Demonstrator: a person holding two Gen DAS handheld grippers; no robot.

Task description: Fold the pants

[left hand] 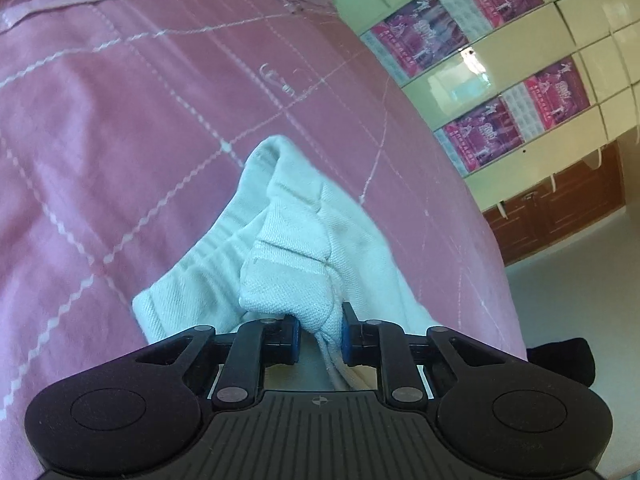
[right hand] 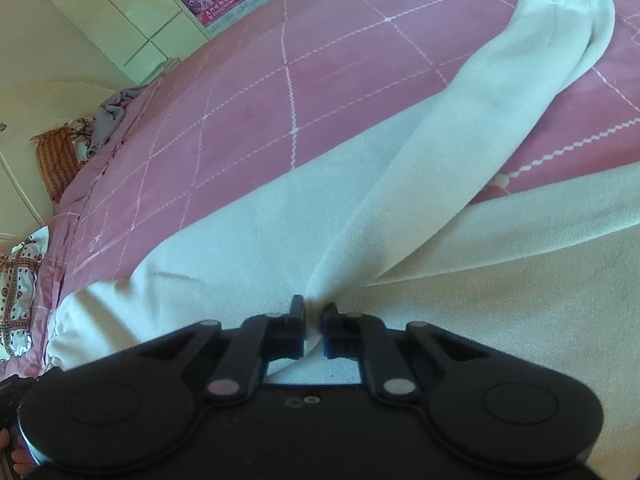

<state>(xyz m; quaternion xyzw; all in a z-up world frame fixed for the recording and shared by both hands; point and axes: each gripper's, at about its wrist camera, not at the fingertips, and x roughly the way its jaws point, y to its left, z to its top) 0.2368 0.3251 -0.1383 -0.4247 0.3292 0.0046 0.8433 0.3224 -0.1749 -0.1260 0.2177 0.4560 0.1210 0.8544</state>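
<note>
pants (right hand: 256,236): 1 (white) | grippers: 2 – left gripper (left hand: 320,326), right gripper (right hand: 314,312) | bedspread (left hand: 120,140): 1 | posters (left hand: 420,36): 4

We're looking across a pink quilted bedspread (left hand: 120,140) with white zigzag stitching forming a grid. Pale cabinet doors (left hand: 516,44) are standing beyond it, with purple posters (left hand: 420,40) stuck on them, and a brown wooden cabinet (left hand: 560,204) is sitting lower down. From the other side, we're seeing a striped orange pillow (right hand: 56,160), a crumpled grey cloth (right hand: 116,108) and a patterned fabric (right hand: 16,292) at the bed's edge.
</note>
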